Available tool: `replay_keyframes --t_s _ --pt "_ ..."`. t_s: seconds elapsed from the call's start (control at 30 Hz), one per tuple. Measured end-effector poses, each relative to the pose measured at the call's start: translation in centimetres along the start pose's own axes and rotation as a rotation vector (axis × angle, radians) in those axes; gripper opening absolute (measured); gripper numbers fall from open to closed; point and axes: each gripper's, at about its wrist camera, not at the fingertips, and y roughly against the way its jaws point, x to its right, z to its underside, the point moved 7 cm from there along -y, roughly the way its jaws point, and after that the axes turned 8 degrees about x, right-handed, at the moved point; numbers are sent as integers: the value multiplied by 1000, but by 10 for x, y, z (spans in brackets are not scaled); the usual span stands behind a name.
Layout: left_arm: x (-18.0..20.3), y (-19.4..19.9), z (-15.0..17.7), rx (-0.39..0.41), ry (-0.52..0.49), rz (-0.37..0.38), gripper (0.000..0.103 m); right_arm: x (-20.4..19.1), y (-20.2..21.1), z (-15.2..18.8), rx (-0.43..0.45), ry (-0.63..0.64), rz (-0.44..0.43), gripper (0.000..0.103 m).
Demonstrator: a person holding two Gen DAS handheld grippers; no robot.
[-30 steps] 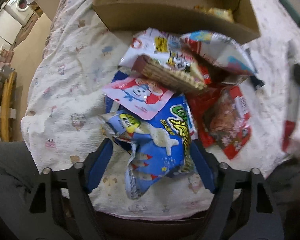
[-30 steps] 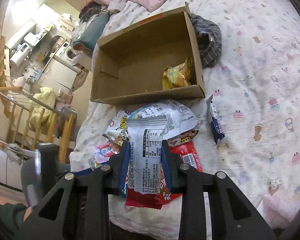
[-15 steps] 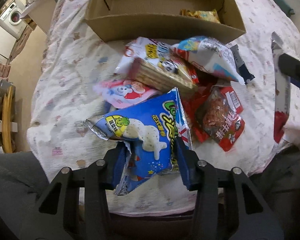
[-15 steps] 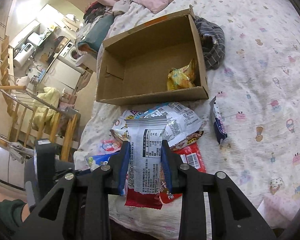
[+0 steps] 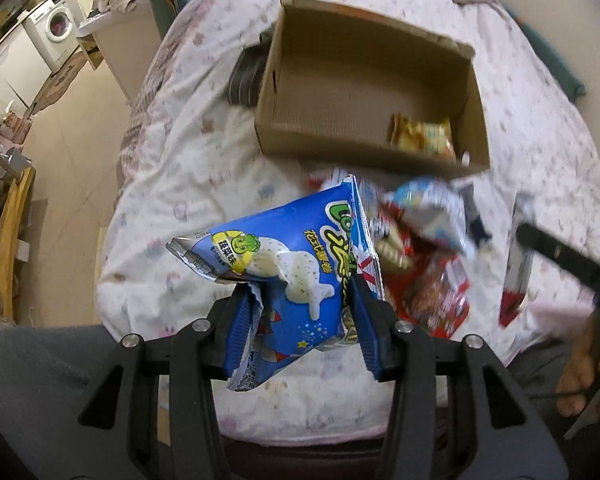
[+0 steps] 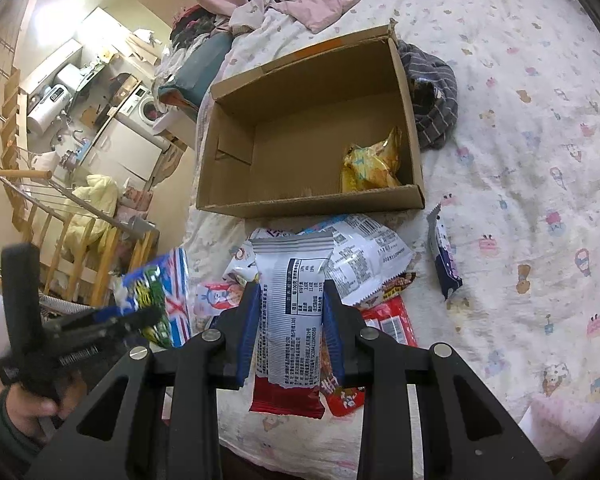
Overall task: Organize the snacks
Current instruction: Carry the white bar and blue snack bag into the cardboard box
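My left gripper (image 5: 300, 308) is shut on a blue snack bag (image 5: 284, 264) and holds it lifted above the bed. That bag (image 6: 156, 292) also shows at the left of the right wrist view. My right gripper (image 6: 290, 312) is shut on a white and red packet (image 6: 292, 320), held upright over the snack pile (image 6: 364, 264). The open cardboard box (image 5: 364, 156) lies beyond the pile, with one yellow bag (image 5: 420, 140) in its right corner. In the right wrist view the box (image 6: 312, 204) and yellow bag (image 6: 372, 164) show clearly.
A small dark packet (image 6: 444, 256) lies alone right of the pile. A striped grey cloth (image 6: 432, 96) sits beside the box's right wall. The patterned bedsheet (image 6: 540, 160) spreads to the right. The bed edge drops to the floor at the left, with a washing machine (image 5: 56, 24) beyond.
My left gripper shut on the blue bag and lifted it off the pile, so the box now shows more fully. My right gripper kept still with its packet.
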Motion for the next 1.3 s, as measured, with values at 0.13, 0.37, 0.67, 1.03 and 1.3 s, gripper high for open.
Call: replay_keyframes --t_s 0.13,0.37,0.67,1.03,1.3 --pt "0 0 -25 40 -21 9 43 -6 5 -13 68 8 0 32" --pt "2 -9 -63 93 -32 22 43 -9 8 -56 170 -7 -6 32" --pt "16 -39 -114 113 -74 51 43 -13 -31 -114 171 41 33 32" --pt "27 -91 -162 162 -40 115 43 8 -82 -145 181 11 59 32" --pt "31 -124 -154 147 -105 78 43 34 -117 -128 135 55 128 32"
